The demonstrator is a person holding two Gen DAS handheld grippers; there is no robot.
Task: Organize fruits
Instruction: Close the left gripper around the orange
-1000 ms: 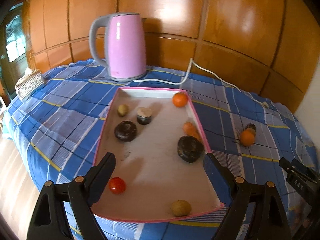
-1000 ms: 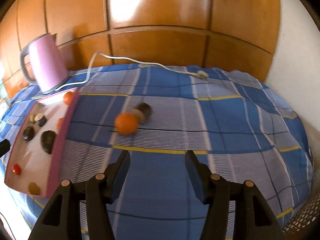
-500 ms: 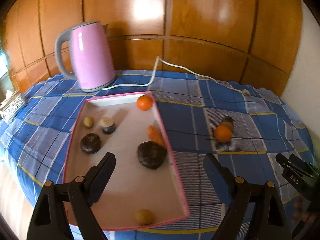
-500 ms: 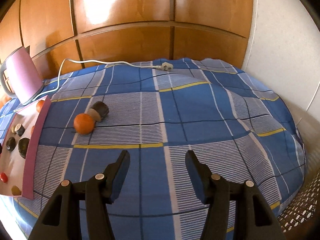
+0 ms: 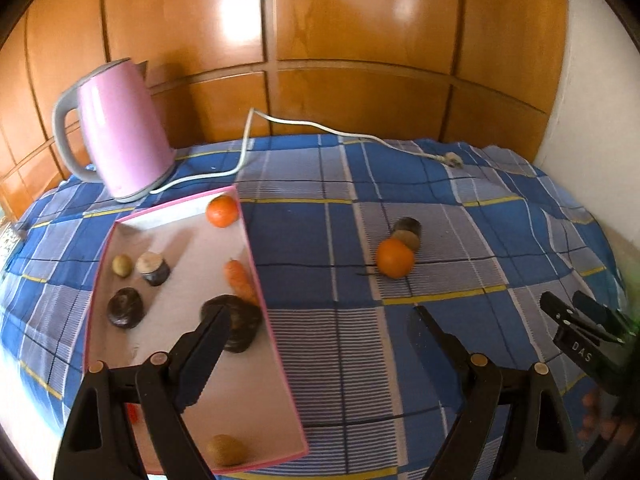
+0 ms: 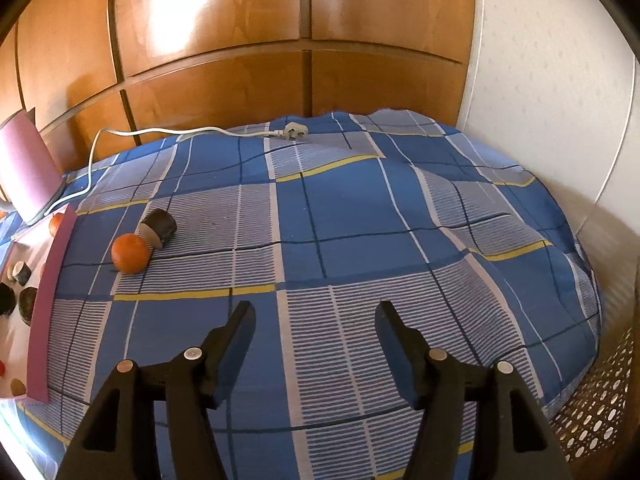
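A pink-rimmed tray (image 5: 256,264) lies on the blue checked cloth and holds several fruits: an orange (image 5: 222,211), a carrot-like piece (image 5: 239,278), dark fruits (image 5: 125,307) and a brown one (image 5: 226,449). On the cloth to its right lie an orange (image 5: 395,258) (image 6: 131,253) and a cut dark fruit (image 5: 407,233) (image 6: 158,227), touching. My left gripper (image 5: 320,324) is open and empty, above the tray's right rim. My right gripper (image 6: 316,320) is open and empty over bare cloth, right of the loose orange; its tip shows in the left wrist view (image 5: 580,332).
A pink kettle (image 5: 120,136) stands behind the tray, its white cord (image 5: 320,128) running to a plug (image 6: 295,131) on the cloth. Wooden panels stand behind, a white wall at right. A perforated basket (image 6: 600,420) sits beyond the cloth's right edge.
Both views have swung to the right. The tray has slid left in each view and the loose orange now sits nearer the middle of the left wrist view. Both grippers stay open.
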